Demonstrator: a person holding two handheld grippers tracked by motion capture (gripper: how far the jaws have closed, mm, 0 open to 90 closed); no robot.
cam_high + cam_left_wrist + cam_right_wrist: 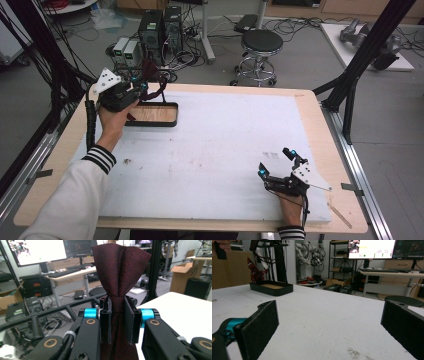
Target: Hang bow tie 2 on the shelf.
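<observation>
A dark red necktie (pixel 120 270) is pinched between the two black pads of my left gripper (pixel 117 320), its fabric fanning out above them. In the high view my left gripper (pixel 134 86) is raised at the table's far left, above a black tray with a wooden floor (pixel 152 114), and the tie (pixel 155 80) drapes around a thin black stand rising from the tray. My right gripper (pixel 277 162) rests on the white mat near the front right, wide open with nothing between its pads (pixel 259 332). The tray (pixel 272 288) and tie (pixel 255 271) lie far off in the right gripper view.
The white mat (pixel 215 145) covers a wooden table. A black stool (pixel 261 47), computer towers (pixel 160 30) and cables sit on the floor beyond the far edge. Black frame posts (pixel 365 50) stand at the right, and another rises at the left.
</observation>
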